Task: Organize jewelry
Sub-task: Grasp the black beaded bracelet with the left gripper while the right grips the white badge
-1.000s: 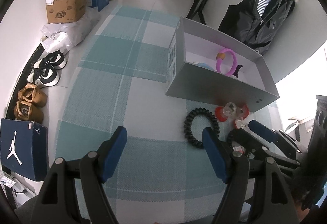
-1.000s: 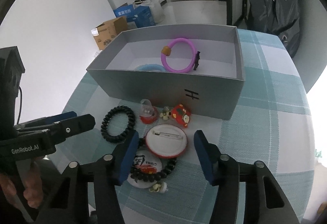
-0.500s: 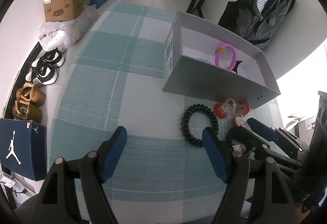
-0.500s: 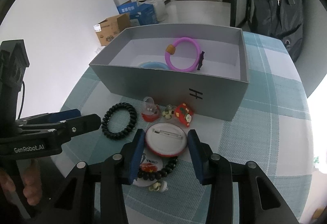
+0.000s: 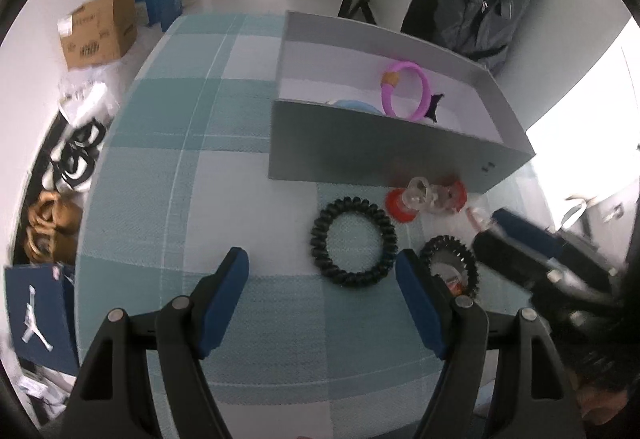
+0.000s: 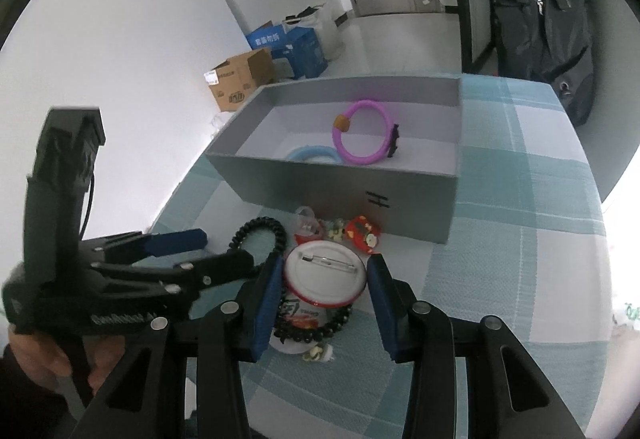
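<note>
We see the right tool [image 6: 324,281] closed on the round pin badge [image 6: 326,275]: its jaws have just been closing, and both blue pads now sit against the badge's edges, approx. centred. The badge shows its white back w/ the safety pin facing up. It overlaps a second printed badge [image 6: 298,323] ringed by a dark bead bracelet [image 6: 332,321] on the near side.

The left tool [image 5: 322,275] is open, nothing between its pads, held over bare checked cloth on the surface [image 5: 168,143]. The black coil hair tie [image 5: 354,241] lies just beyond its right pad, apart from it.

Far of the badges, a small red figure [image 6: 362,237] and a red-based clear charm [image 6: 308,229] sit just beside the near wall of the grey box [image 6: 336,185]. Inside the box: a pink ring [image 6: 364,137] w/ an orange bead, plus a pale blue ring [image 6: 314,155] to its left; whether they touch we cannot tell, as the wall hides the contact area.
</note>
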A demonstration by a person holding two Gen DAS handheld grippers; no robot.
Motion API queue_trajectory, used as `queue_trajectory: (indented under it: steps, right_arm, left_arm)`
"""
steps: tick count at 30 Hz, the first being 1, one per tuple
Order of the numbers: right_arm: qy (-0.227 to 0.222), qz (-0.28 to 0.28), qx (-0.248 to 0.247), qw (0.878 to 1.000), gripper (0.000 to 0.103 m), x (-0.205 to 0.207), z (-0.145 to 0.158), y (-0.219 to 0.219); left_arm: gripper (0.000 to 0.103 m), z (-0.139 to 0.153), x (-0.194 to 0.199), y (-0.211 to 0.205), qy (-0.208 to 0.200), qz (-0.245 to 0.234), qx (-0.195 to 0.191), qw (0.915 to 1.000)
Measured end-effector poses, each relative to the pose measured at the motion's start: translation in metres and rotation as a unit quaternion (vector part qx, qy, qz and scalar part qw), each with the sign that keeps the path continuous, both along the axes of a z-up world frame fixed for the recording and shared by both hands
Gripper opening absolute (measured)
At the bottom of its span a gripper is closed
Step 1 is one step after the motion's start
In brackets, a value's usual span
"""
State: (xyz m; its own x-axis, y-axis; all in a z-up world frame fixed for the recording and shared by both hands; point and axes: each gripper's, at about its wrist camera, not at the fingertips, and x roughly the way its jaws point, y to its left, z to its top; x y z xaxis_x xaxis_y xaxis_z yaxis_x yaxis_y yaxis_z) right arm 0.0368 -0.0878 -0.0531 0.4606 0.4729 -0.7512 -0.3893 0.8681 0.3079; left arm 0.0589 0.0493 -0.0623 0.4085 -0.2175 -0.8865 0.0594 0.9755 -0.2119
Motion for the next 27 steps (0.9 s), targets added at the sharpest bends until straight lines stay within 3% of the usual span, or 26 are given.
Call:
queue_trajectory:
  steps: [13,17,24,27]
  right_arm:
    - [-0.005,-0.018,0.036,0.999,0.041,0.004,0.01,-0.023]
    - [-0.004,-0.023,0.042,0.999,0.041,0.005,0.011,-0.028]
    - [-0.004,-0.027,0.056,0.998,0.041,0.005,0.015,-0.031]
    - [-0.005,-0.027,0.057,0.998,0.041,0.004,0.015,-0.031]
  left_arm:
    - [0.072,-0.004,0.004,-0.02,-0.015,-0.039,0.095,0.9946]
    - [0.07,-0.003,0.006,-0.018,-0.011,-0.037,0.091,0.9951]
    - [0.042,-0.001,0.005,-0.023,-0.017,-0.043,0.091,0.9948]
    - [0.036,-0.001,0.005,-0.024,-0.017,-0.049,0.09,0.9946]
